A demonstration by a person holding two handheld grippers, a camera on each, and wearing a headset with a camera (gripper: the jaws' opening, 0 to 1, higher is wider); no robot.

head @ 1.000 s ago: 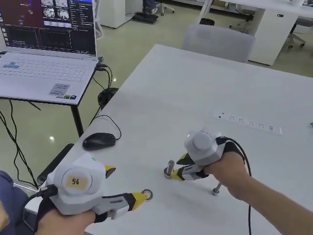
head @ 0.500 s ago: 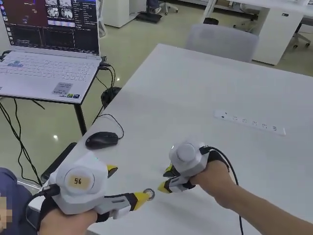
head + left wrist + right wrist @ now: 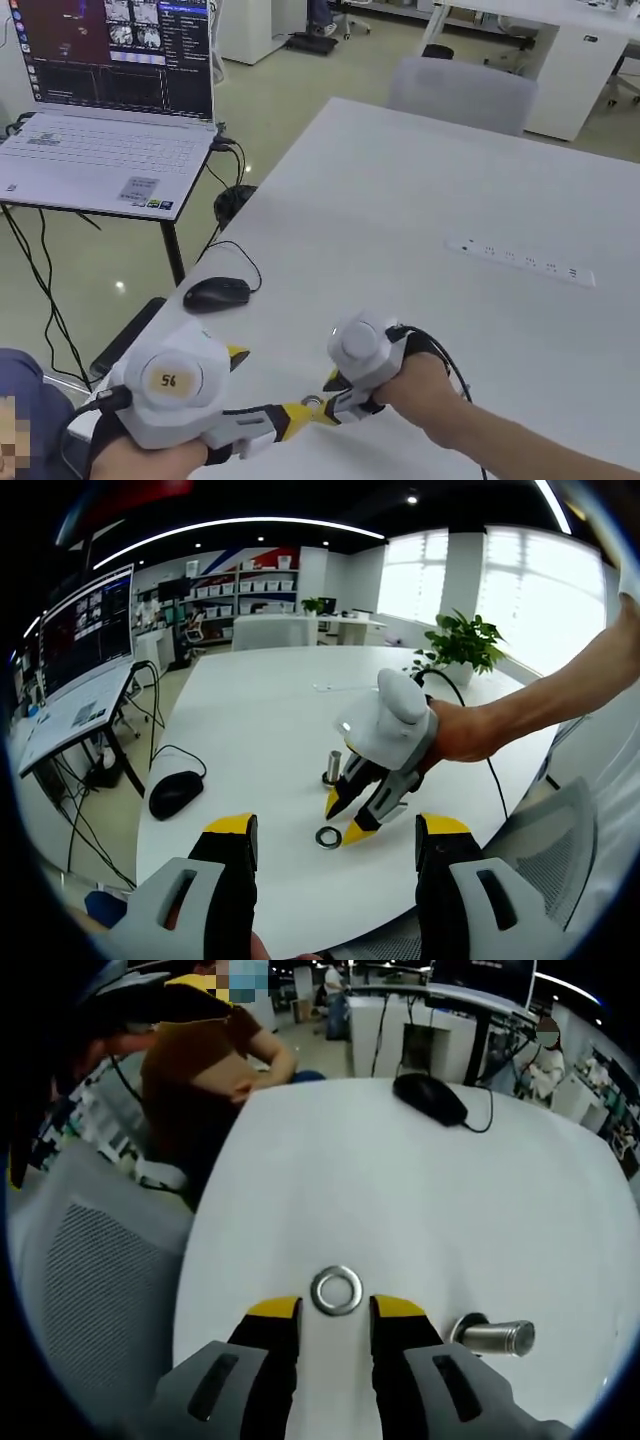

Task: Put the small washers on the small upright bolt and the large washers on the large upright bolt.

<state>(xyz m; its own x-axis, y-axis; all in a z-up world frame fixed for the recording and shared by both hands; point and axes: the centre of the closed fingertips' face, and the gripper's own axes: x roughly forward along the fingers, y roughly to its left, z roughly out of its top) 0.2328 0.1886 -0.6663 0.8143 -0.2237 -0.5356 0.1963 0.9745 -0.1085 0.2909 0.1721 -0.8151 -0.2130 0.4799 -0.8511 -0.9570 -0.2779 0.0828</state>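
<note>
1. Head view: looks forward and down over the table (image 3: 420,200).
2. Left gripper view: sits low, faces the right gripper (image 3: 343,820) closely.
3. Right gripper view: tilts down, close over the washer (image 3: 337,1290).
4. Shared by all three: washer, mouse (image 3: 217,294).

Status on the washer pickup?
Left hand-held gripper open, empty. Right hand-held gripper open, tips at washer lying flat on table, not gripped. Upright bolt nearby, nothing between.
</note>
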